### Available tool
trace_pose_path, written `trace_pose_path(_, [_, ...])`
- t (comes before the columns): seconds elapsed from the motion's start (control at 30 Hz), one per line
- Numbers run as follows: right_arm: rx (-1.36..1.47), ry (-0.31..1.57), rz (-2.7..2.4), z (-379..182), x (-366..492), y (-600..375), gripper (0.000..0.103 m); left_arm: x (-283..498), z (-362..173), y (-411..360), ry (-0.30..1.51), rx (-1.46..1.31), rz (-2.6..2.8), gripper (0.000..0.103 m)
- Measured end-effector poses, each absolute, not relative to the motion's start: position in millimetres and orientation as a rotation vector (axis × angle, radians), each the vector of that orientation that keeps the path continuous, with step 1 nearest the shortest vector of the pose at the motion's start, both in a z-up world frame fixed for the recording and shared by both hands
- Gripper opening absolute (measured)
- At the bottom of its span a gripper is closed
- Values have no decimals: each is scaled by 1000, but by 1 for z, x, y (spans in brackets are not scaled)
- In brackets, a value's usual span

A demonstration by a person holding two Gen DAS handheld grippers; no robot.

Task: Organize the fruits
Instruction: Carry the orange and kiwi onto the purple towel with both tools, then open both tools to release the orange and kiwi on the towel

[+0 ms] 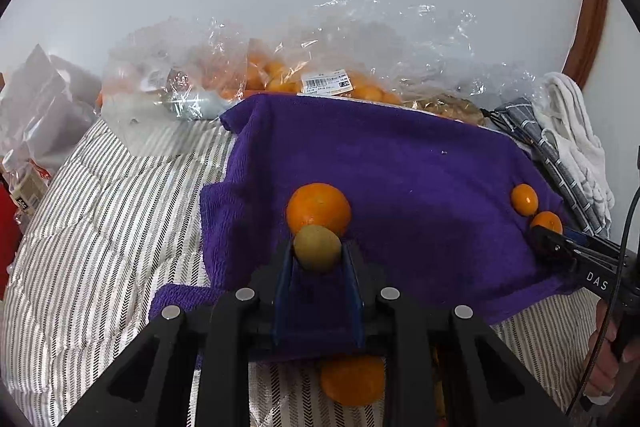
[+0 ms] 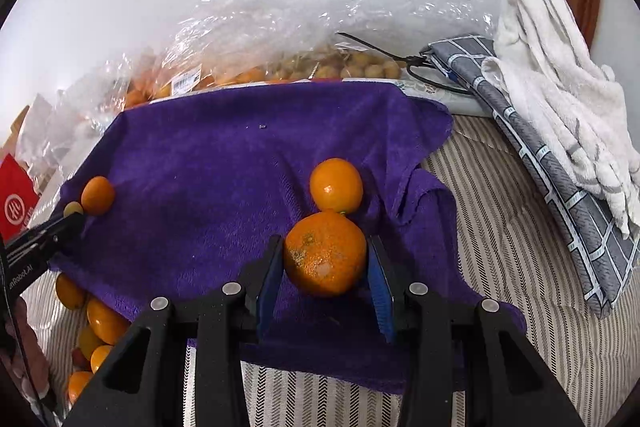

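Left wrist view shows left gripper (image 1: 318,259) fingers pinching a small, firm, bruisable kiwi (image 1: 317,247) over the purple towel (image 1: 400,163), while right gripper (image 2: 325,267) clamps a sturdier, round orange (image 2: 325,253) at its widest.

Soft cloths, crinkled plastic and shiny fruit.
A fuzzy purple terry towel (image 2: 224,163) lies matt beside glossy, crinkled clear plastic bags (image 2: 280,23); the dimpled orange mandarin (image 2: 325,254) shines, the dull green-brown kiwi (image 1: 317,247) looks matt, the white towel (image 2: 560,99) nubby.
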State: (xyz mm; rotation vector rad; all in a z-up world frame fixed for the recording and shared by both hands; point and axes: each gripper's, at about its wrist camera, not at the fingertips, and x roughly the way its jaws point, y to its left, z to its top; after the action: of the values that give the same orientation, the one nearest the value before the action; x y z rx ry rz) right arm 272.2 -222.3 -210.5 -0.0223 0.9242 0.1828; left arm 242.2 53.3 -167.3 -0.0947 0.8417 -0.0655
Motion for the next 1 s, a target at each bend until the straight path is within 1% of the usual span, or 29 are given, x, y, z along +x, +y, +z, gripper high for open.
trace_pose_path(0.2, [-27, 930, 189, -210, 271, -220, 41, 243, -168, 52, 843, -87, -62, 24])
trace_pose_path(0.3, [-21, 938, 195, -210, 271, -221, 46, 244, -168, 53, 843, -86, -64, 24])
trace_pose_path(0.4, [-25, 940, 206, -209, 270, -219, 54, 244, -168, 53, 842, -87, -64, 24])
trace_pose_path(0.47, [-38, 938, 211, -207, 268, -215, 65, 244, -168, 53, 841, -87, -64, 24])
trace_pose_path(0.53, [-59, 931, 203, -205, 265, -212, 72, 244, -169, 53, 842, -88, -65, 24])
trace_pose_path(0.67, [-79, 898, 198, -198, 258, -207, 72, 243, -169, 53, 842, -87, -64, 24])
trace_pose_path(0.77, [-61, 878, 208, -193, 255, -209, 73, 244, -169, 53, 841, -85, -68, 31])
trace_pose_path(0.83, [-51, 871, 198, -191, 254, -211, 73, 243, -168, 52, 832, -88, -74, 41])
trace_pose_path(0.93, [-37, 876, 183, -189, 254, -214, 73, 240, -165, 52, 819, -100, -81, 48])
trace_pose_path(1.0, [-15, 870, 179, -188, 253, -217, 73, 238, -163, 54, 803, -116, -80, 50])
